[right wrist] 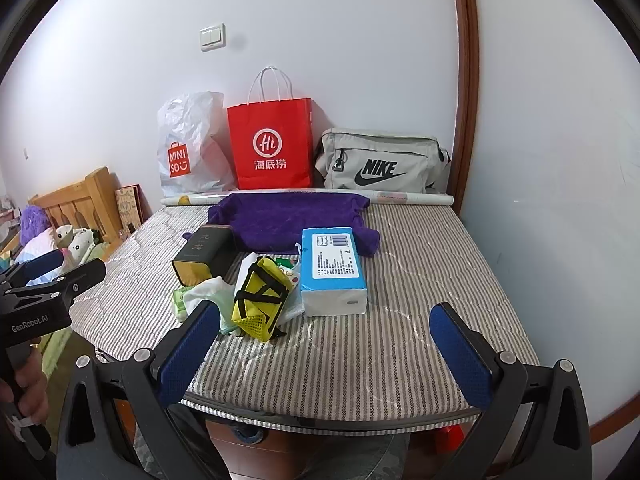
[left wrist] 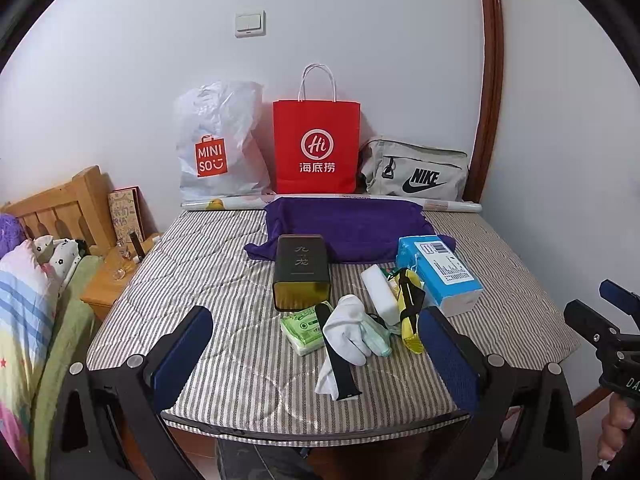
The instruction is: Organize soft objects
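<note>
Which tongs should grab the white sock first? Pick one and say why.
Left, probably. The left tongs are open and frame the white sock. The right tongs, also open, point at bare mattress beside the pile.

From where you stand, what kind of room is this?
Most likely a bedroom in a home. A wooden headboard with a pillow and bedding shows at the left, and a striped mattress pad serves as the work surface, with shopping bags against the wall.

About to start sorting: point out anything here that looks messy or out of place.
The small items lie in a jumbled heap on the striped mattress: a white sock draped over a black strap, the yellow pouch on top. The dark tin lies on its side. Nothing looks spilled.
</note>
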`<state>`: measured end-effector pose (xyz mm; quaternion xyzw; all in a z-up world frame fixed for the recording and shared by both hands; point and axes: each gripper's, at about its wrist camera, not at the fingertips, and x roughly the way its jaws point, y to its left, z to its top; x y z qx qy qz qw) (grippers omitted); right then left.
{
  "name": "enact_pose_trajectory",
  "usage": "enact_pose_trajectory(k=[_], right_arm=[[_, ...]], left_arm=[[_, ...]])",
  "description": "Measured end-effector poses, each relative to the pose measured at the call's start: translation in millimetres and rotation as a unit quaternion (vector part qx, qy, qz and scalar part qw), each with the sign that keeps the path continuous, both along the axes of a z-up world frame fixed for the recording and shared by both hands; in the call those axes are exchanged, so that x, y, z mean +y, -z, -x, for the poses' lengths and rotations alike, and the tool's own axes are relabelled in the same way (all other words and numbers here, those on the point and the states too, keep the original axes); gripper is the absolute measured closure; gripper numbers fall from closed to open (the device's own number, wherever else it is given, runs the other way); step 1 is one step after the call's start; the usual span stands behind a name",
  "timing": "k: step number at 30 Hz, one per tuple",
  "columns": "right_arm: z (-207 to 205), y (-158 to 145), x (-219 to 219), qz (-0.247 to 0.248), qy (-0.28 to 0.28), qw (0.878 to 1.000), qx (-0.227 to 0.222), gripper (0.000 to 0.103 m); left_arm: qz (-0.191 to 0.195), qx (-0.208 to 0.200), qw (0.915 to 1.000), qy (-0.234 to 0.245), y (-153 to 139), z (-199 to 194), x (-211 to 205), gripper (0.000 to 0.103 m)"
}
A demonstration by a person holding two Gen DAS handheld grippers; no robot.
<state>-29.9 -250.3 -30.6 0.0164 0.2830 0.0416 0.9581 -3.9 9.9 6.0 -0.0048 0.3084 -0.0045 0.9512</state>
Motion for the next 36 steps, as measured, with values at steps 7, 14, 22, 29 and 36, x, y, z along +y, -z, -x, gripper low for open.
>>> enact_pose_trajectory(k=[7,14,22,29,36], right_arm=[[0.5,-0.2,-0.1,-0.002,0.0,1.0,0.0,0.0],[1.5,0.5,0.4,-0.001,0.0,1.0,-0.001,0.0],[2.2,0.3,1.1,-0.001,0.0,1.0,-0.002,0.0],[2.2,0.3,2.7,0.0,-0.002,1.0,-0.003,0.0],[3.0,0.8,3.2,0.0,-0.004,1.0,-0.003,0.0]], left_arm=[[-0.003,-0.002,1.0,0.001,-1.7,0.7,-1.0,0.0],[-0.003,-0.002,1.0,0.0,-1.2,1.6,-1.2,0.0],[-0.005,-0.003,1.0,-0.001,-1.5,4.6,-2.3,0.0],[-0.006,-0.003,1.0,0.0,-2.3,4.9,-1.9,0.0],[-0.006,-0.003,1.0,-0.001,-1.9,4.8,-2.2,0.0]])
